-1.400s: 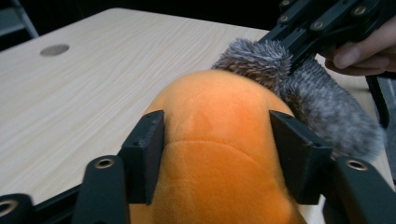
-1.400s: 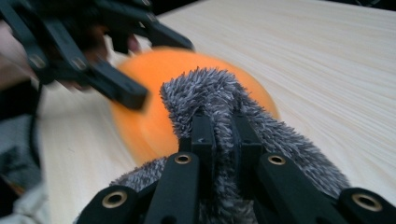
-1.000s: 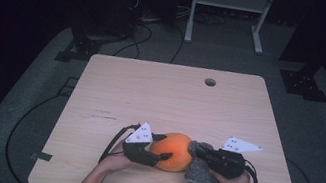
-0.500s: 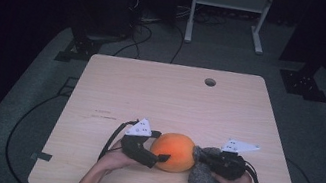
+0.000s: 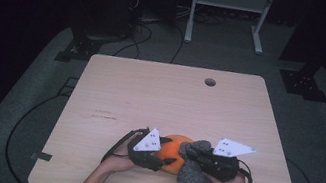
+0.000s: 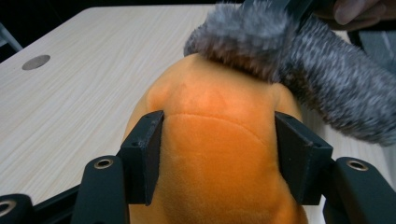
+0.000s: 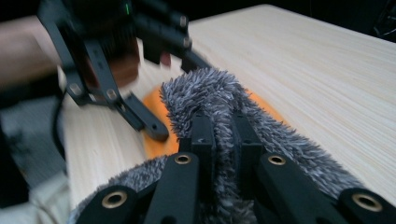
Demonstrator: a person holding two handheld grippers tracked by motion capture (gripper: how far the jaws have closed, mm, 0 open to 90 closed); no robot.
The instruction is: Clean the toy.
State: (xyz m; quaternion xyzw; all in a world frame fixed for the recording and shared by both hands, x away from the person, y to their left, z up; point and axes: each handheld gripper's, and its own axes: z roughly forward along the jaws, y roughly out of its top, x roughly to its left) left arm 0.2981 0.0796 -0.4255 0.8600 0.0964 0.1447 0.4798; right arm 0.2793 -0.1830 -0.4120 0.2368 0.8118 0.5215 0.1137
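both grippers hold: left gripper (image 6: pixel 219 154) clamps the orange plush (image 6: pixel 215 140); right gripper (image 7: pixel 219 140) pinches grey fur cloth (image 7: pixel 205 98) over its top.

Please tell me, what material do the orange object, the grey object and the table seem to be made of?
Orange plush toy: apparently soft short-pile fabric, matte, with a stitched seam across it. Grey fuzzy cloth: seemingly long-pile faux fur or chenille, its loose fibres standing out. Table: pale wood-grain top, smooth; whether it is solid wood or laminate cannot be told.
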